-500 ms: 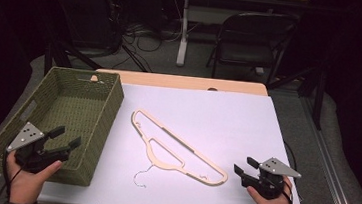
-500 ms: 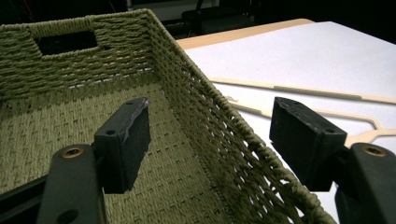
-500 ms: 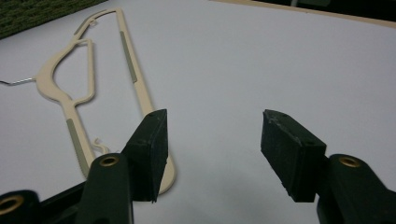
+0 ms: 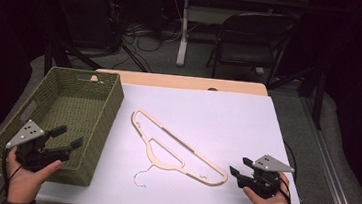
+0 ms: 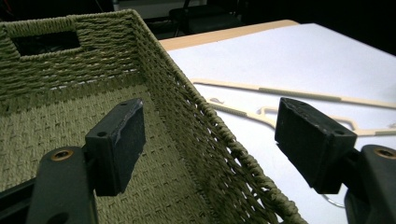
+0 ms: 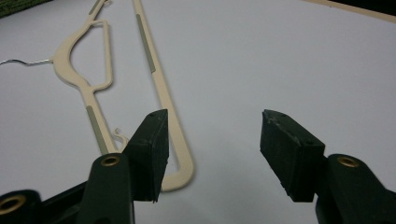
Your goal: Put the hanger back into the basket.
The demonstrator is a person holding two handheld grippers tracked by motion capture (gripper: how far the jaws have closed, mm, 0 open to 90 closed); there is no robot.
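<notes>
A cream plastic hanger [image 4: 179,152] with a thin wire hook lies flat on the white table cover, slanting from mid-table toward the front right. A green woven basket [image 4: 113,110] stands at the table's left, with nothing in it. My left gripper [image 4: 68,137] is open over the basket's near right corner. In the left gripper view, the left gripper [image 5: 210,122] straddles the basket's right wall [image 5: 187,98], with the hanger [image 5: 299,93] beyond. My right gripper [image 4: 239,167] is open just right of the hanger's near end. In the right gripper view, the right gripper [image 6: 212,136] has the hanger's [image 6: 150,56] rounded end beside its left jaw.
The white cover [image 4: 218,115] leaves a strip of wooden tabletop [image 4: 181,82] bare at the back. Beyond the table stand a dark folding chair [image 4: 250,38], a white table leg [image 4: 183,32] and loose cables on the floor. The table's right half is bare cover.
Both grippers have edged slightly inward toward the hanger. The hanger and the basket lie as before.
</notes>
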